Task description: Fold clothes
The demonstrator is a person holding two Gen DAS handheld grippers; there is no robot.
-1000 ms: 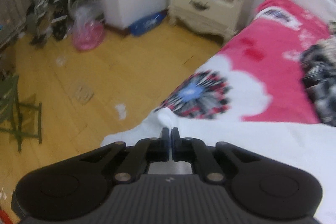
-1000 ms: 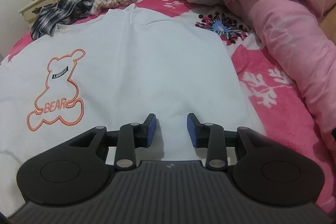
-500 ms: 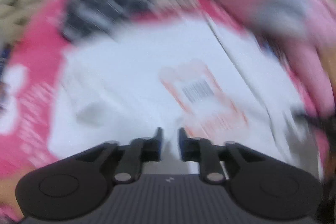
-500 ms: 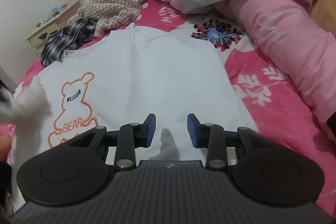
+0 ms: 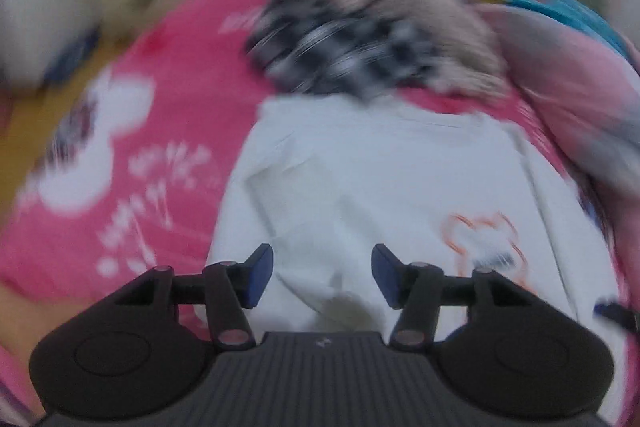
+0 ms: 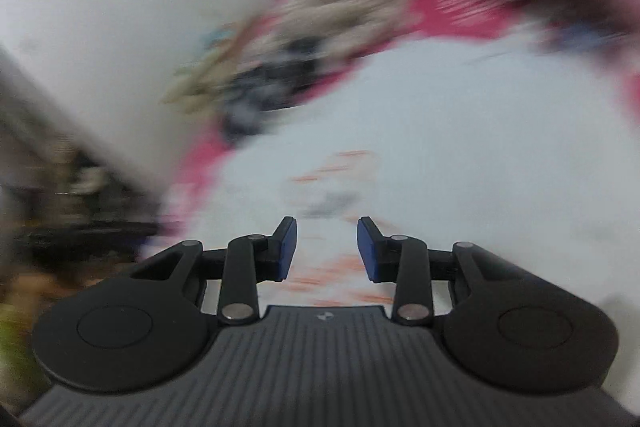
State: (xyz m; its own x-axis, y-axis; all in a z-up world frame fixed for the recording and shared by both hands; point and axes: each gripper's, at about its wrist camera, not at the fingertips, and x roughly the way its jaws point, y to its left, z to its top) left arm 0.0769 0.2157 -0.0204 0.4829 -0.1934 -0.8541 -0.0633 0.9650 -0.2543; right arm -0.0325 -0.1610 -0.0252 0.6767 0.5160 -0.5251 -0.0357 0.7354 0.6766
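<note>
1. My left tongs [image 5: 322, 277] hang over the white T-shirt [image 5: 400, 187], jaws opening, nothing between them.
2. My right tongs [image 6: 327, 249] stand partly open and empty above the shirt's orange print [image 6: 340, 167].
3. The shirt lies flat on the pink bed [image 5: 168, 115], touching the blurred checked clothes [image 5: 340, 51].

Motion blur is smearing both views. The orange print [image 6: 336, 187] on the white shirt [image 5: 380, 179] is dissolving into unreadable streaks, and the far pile of clothes [image 5: 360, 43] is losing its outlines.
</note>
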